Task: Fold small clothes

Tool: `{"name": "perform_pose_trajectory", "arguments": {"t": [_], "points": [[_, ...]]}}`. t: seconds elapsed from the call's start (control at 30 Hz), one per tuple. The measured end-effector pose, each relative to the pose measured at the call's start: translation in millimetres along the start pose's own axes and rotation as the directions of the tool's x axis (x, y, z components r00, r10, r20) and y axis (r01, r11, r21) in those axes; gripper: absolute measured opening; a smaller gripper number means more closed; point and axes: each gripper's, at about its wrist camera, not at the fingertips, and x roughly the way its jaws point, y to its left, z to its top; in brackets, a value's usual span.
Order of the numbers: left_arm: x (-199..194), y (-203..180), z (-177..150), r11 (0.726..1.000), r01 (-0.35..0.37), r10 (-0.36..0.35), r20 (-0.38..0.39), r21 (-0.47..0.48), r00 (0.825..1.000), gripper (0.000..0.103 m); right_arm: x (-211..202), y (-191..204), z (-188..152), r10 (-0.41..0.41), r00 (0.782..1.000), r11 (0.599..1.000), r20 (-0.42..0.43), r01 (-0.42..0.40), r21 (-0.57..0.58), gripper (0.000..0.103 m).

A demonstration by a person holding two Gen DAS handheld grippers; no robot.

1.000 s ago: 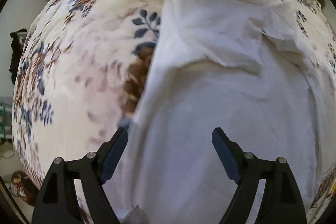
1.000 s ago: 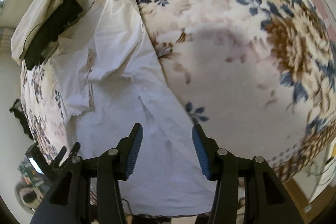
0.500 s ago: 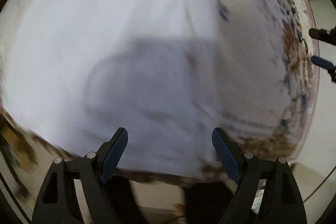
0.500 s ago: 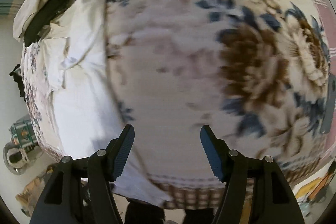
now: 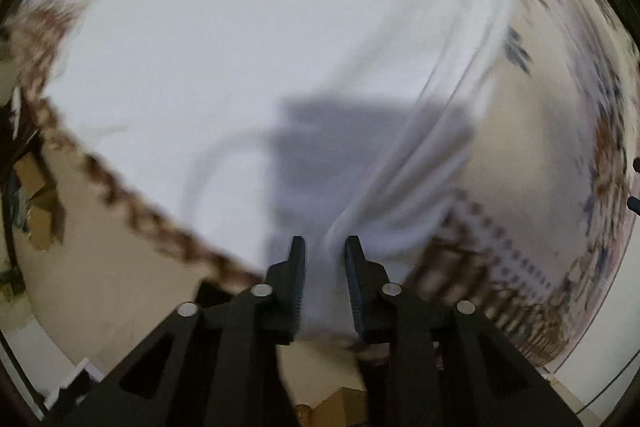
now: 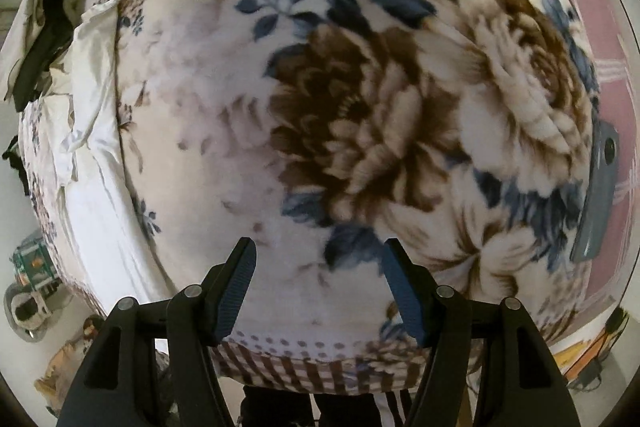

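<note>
A white garment [image 5: 280, 59] lies spread on a floral blanket [image 5: 560, 107] and fills most of the blurred left wrist view. My left gripper [image 5: 325, 259] has its jaws nearly closed on a bunched fold at the garment's near edge. In the right wrist view the same white garment [image 6: 92, 163] lies rumpled along the far left of the floral blanket [image 6: 360, 131]. My right gripper [image 6: 318, 279] is open and empty above bare blanket, well to the right of the garment.
A dark cloth [image 6: 44, 43] on a pale piece lies at the blanket's far left corner. A grey flat object [image 6: 598, 187] rests at the right edge. The blanket's checked border [image 6: 304, 367] hangs over the near edge, with floor clutter below.
My left gripper swung to the garment's near edge and closed on a fold of it. My right gripper moved right, off the garment, and opened wider over bare blanket.
</note>
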Motion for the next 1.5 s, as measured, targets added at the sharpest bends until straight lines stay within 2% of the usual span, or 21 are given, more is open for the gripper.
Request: {"name": "perform_pose_trajectory", "arguments": {"t": [0.07, 0.13, 0.17, 0.23, 0.3, 0.4, 0.43, 0.47, 0.5, 0.53, 0.7, 0.83, 0.97, 1.07, 1.17, 1.2, 1.23, 1.27, 1.3, 1.33, 1.5], "points": [[-5.1, 17.1, 0.4, 0.999, 0.038, -0.038, -0.003, -0.026, 0.999, 0.023, 1.9, 13.7, 5.9, 0.015, 1.000, 1.000, -0.005, -0.015, -0.021, 0.067], [-4.9, 24.0, 1.6, 0.996, 0.087, -0.087, -0.002, -0.035, 0.996, 0.048, 4.9, 30.5, 12.5, 0.028, 1.000, 0.999, -0.010, -0.028, -0.045, 0.067], [-4.4, 26.0, 2.1, 0.994, 0.102, -0.102, 0.004, -0.043, 0.995, 0.051, 7.1, 40.7, 17.4, 0.033, 0.999, 0.998, -0.013, -0.034, -0.058, 0.067], [0.9, 30.1, 6.4, 0.985, 0.165, -0.165, 0.008, -0.047, 0.986, 0.053, 8.3, 58.0, 26.9, 0.045, 0.999, 0.996, -0.018, -0.047, -0.081, 0.067], [10.6, 18.5, 10.8, 0.983, 0.185, -0.185, 0.013, -0.011, 0.983, 0.053, 8.7, 78.1, 38.4, 0.068, 0.997, 0.991, -0.024, -0.070, -0.112, 0.067], [30.5, -5.6, 28.5, 0.991, 0.127, -0.127, -0.006, 0.040, 0.992, 0.053, 7.8, 110.1, 62.6, 0.097, 0.995, 0.981, -0.031, -0.101, -0.164, 0.067], [35.8, -9.1, 29.7, 0.993, 0.106, -0.106, 0.006, 0.047, 0.994, 0.050, 6.7, 120.8, 73.3, 0.110, 0.994, 0.977, -0.029, -0.113, -0.180, 0.067], [35.3, -11.2, 30.9, 0.993, 0.105, -0.107, 0.028, 0.050, 0.994, 0.042, 4.9, 131.8, 85.1, 0.118, 0.993, 0.973, -0.023, -0.120, -0.195, 0.067], [31.9, -12.5, 30.9, 0.993, 0.109, -0.112, 0.058, 0.053, 0.992, 0.011, 2.8, 142.0, 96.5, 0.130, 0.991, 0.969, -0.016, -0.131, -0.207, 0.067], [29.8, -14.0, 30.0, 0.993, 0.109, -0.112, 0.068, 0.055, 0.991, 0.004, -0.1, 155.8, 113.6, 0.151, 0.988, 0.964, -0.006, -0.149, -0.222, 0.067], [3.1, -7.2, 24.8, 0.983, 0.171, -0.177, 0.110, 0.066, 0.978, 0.002, 0.5, 210.2, 181.0, 0.220, 0.975, 0.946, 0.028, -0.206, -0.251, 0.067], [-18.5, 4.9, 7.2, 0.978, 0.194, -0.203, 0.144, 0.070, 0.969, 0.002, 15.7, 241.7, 227.8, 0.273, 0.962, 0.943, 0.023, -0.263, -0.202, 0.067], [-37.3, 21.5, 4.2, 0.974, 0.222, -0.227, 0.185, 0.050, 0.956, 0.002, 30.8, 269.1, 251.6, 0.308, 0.951, 0.943, 0.008, -0.304, -0.139, 0.067], [-44.9, 27.7, 9.3, 0.969, 0.242, -0.245, 0.200, 0.036, 0.949, 0.002, 44.6, 269.9, 259.5, 0.285, 0.958, 0.957, 0.038, -0.282, -0.067, 0.067], [-46.0, 36.1, 10.4, 0.968, 0.251, -0.251, 0.206, 0.031, 0.946, 0.002, 67.0, 270.3, 269.4, 0.272, 0.962, 0.962, 0.023, -0.272, -0.007, 0.067], [-45.7, 38.6, 11.1, 0.967, 0.253, -0.253, 0.207, 0.028, 0.945, 0.002, 75.7, 270.1, 271.7, 0.287, 0.958, 0.958, 0.011, -0.287, 0.016, 0.059], [-46.4, 40.7, 12.1, 0.966, 0.256, -0.256, 0.209, 0.025, 0.944, 0.002, 81.9, 269.9, 271.7, 0.311, 0.950, 0.950, 0.012, -0.312, 0.036, 0.032], [-47.7, 45.3, 13.2, 0.965, 0.263, -0.261, 0.214, 0.020, 0.941, 0.002, 83.9, 273.5, 270.3, 0.302, 0.953, 0.952, 0.023, -0.303, 0.034, 0.018], [-50.5, 50.6, 14.4, 0.963, 0.270, -0.266, 0.223, 0.015, 0.938, 0.002, 81.2, 277.6, 267.3, 0.280, 0.959, 0.959, 0.048, -0.282, 0.025, 0.010], [-53.2, 53.9, 15.3, 0.961, 0.275, -0.271, 0.229, 0.013, 0.935, 0.002, 71.7, 286.7, 262.0, 0.252, 0.963, 0.967, 0.091, -0.254, 0.002, 0.008], [-79.3, 86.5, 22.9, 0.952, 0.306, -0.299, 0.268, 0.014, 0.916, 0.002, 26.1, 339.1, 238.1, 0.180, 0.967, 0.981, 0.181, -0.163, -0.109, 0.006]]}}
